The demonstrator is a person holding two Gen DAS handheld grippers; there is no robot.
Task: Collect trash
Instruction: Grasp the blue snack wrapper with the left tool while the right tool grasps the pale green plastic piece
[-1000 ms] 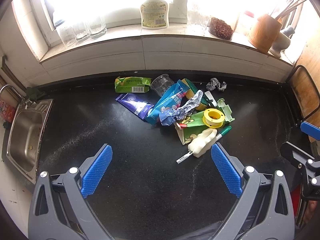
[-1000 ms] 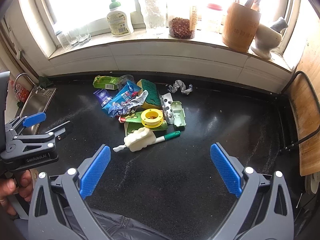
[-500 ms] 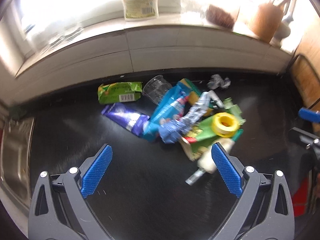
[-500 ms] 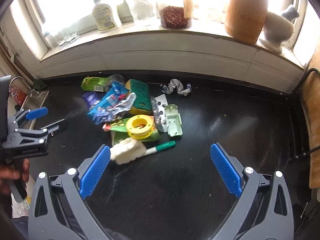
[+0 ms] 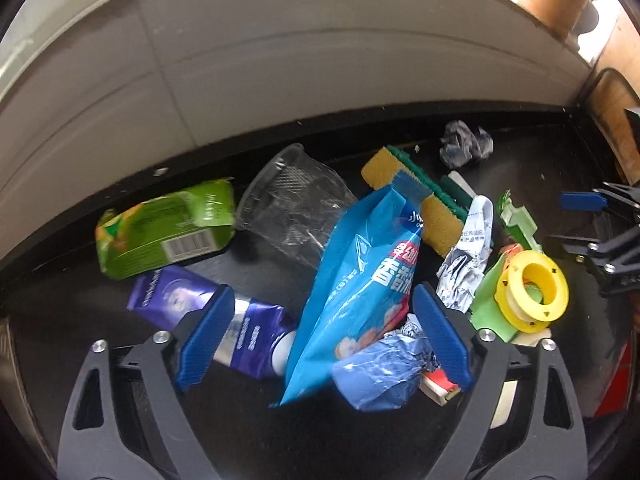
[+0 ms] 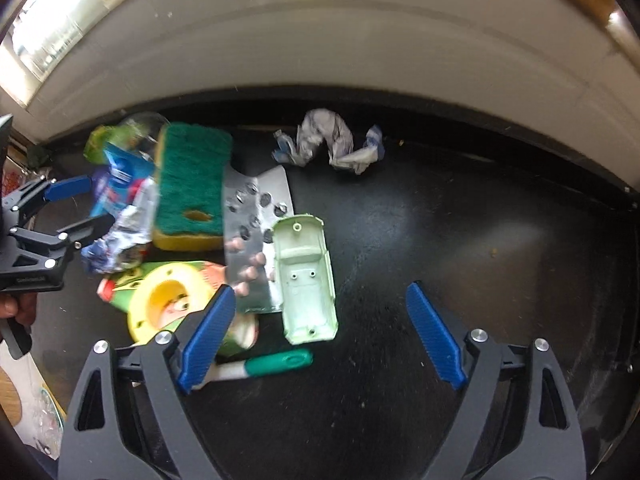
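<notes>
Over the dark surface (image 5: 248, 432), both tongs have closed in on the trash pile since a second ago. The left tongs (image 5: 320, 340), spread apart, straddle the blue snack bag (image 5: 360, 280); the right tongs (image 6: 316, 336), also apart, frame the pale green shell (image 6: 306, 276). A first grab looks imminent.

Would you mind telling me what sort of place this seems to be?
Most likely a home kitchen: a dark countertop runs along a pale tiled wall, and a green-and-yellow scrubbing sponge lies among food wrappers such as the blue snack bag.
</notes>
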